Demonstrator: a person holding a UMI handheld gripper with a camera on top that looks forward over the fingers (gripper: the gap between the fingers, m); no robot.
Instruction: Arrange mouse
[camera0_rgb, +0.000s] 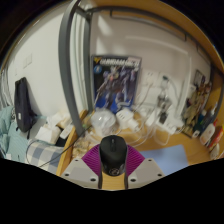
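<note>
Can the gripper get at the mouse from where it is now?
Probably yes, it is already there: the black mouse sits between the gripper fingers, against the purple pads, with nothing in the way. Whether both pads truly press on it is hard to tell.

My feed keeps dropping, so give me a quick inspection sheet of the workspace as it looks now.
Surface: wooden desk, partly covered.
Job's things: black mouse between the gripper's fingers.
Clutter: plastic bags and white boxes beyond the mouse.
Grippers: gripper with purple pads close against the mouse; whether they press on it is unclear.
Cables: white cables hanging at the wall.
Surroundings: poster on a white wall, dark pole.
</note>
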